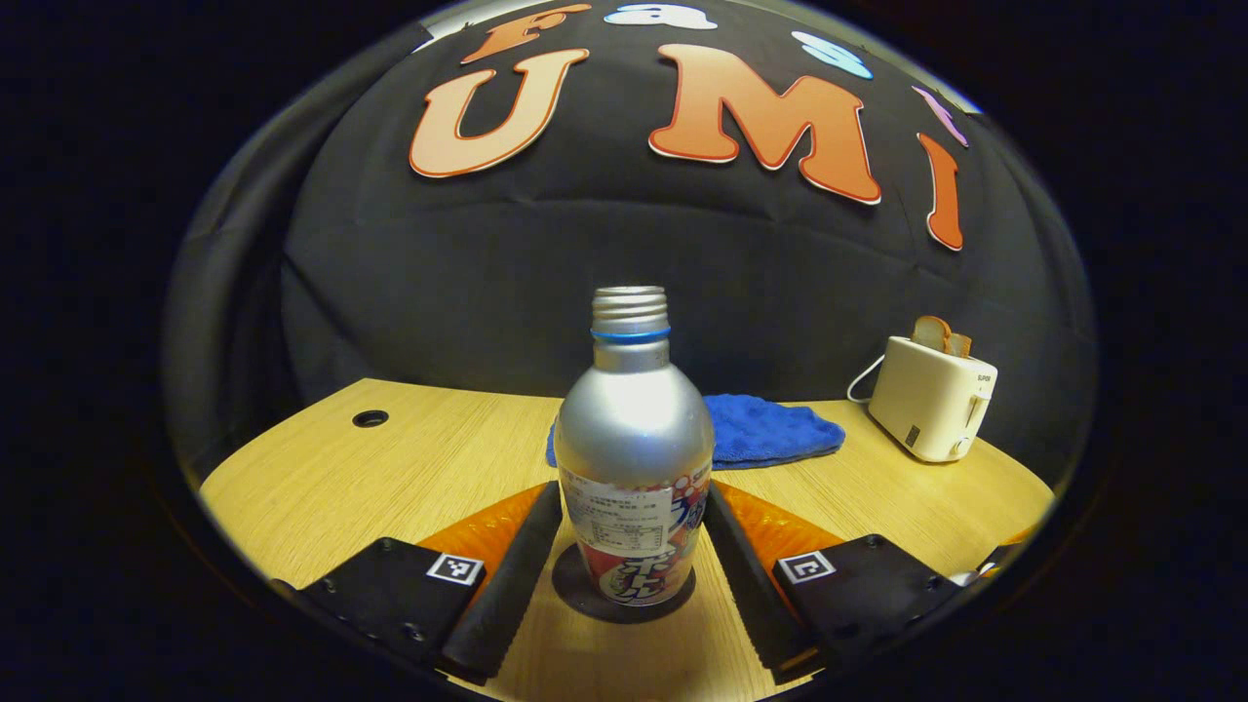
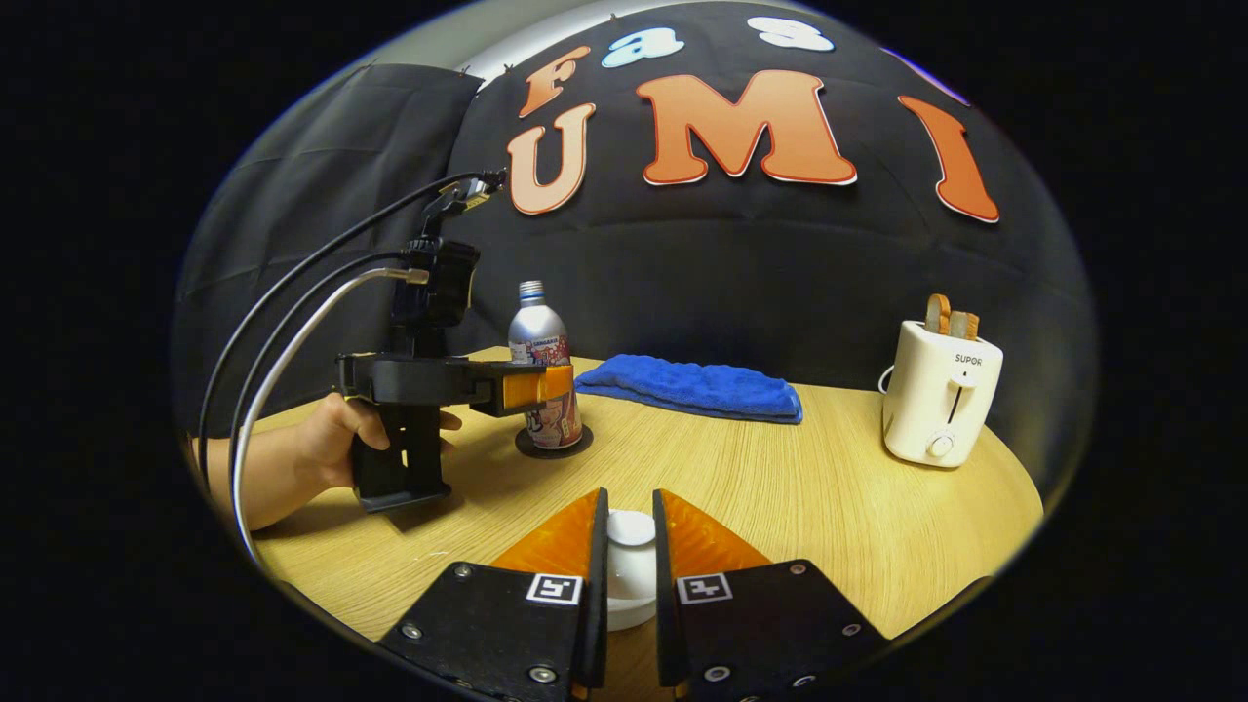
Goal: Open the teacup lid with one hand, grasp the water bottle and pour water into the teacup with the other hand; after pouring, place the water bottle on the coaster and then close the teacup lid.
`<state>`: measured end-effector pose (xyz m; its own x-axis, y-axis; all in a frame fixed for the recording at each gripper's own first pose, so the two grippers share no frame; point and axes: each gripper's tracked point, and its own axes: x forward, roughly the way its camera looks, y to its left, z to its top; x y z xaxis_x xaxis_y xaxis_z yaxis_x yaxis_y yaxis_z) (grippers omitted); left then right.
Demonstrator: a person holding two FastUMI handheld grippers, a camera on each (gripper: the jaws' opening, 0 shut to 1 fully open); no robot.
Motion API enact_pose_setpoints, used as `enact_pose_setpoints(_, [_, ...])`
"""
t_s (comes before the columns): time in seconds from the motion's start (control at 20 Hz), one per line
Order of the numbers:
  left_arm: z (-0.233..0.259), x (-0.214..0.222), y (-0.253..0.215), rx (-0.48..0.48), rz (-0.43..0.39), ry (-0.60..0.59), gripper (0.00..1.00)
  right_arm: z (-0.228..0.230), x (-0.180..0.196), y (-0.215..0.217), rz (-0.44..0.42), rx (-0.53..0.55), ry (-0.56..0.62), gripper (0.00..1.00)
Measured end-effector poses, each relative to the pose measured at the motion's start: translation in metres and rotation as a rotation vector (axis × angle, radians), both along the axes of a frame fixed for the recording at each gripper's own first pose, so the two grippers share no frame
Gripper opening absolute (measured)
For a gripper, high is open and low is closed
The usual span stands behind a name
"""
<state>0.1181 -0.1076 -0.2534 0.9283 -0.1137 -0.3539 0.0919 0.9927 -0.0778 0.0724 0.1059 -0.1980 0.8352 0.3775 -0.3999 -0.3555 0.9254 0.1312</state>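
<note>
Silver metal caught the light in the left gripper view: the water bottle stood on its dark coaster mid-table, the left gripper spread wide around it, fingers apparently just clear, suggesting delivery was finished. In the right gripper view, the right gripper was clenched on the white teacup lid near the table's front edge, probably to reseat it.

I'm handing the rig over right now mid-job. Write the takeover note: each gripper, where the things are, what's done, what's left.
Left gripper: open, fingers on either side of the water bottle, not pressing it.
Bottle stands upright on the dark coaster, cap off; it looks already set down, though I can't tell whether water was poured.
Right gripper: closed on the white lid knob of the teacup, near the table's front edge. Whether the lid is seated or lifted cannot be told.
Left to do: draw the left gripper back clear of the bottle, confirm the lid is seated, release the knob.
</note>
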Motion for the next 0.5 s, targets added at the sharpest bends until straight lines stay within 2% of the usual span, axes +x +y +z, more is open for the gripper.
enact_pose_setpoints(0.05, [0.001, 0.000, 0.000, 0.003, -0.002, -0.003, 0.90, 0.001, 0.000, 0.003, 0.005, -0.003, -0.006, 0.21])
enact_pose_setpoints(0.1, [0.001, -0.002, 0.001, 0.010, -0.002, -0.002, 0.96, 0.000, -0.001, 0.003, 0.008, -0.008, -0.012, 0.21])
enact_pose_setpoints(0.15, [0.002, -0.007, 0.002, 0.018, -0.003, -0.002, 0.98, 0.000, -0.001, 0.004, 0.010, -0.015, -0.017, 0.21])
enact_pose_setpoints(0.5, [0.015, -0.024, 0.008, 0.062, -0.002, -0.041, 0.98, -0.003, -0.006, 0.016, 0.023, -0.021, -0.041, 0.21])
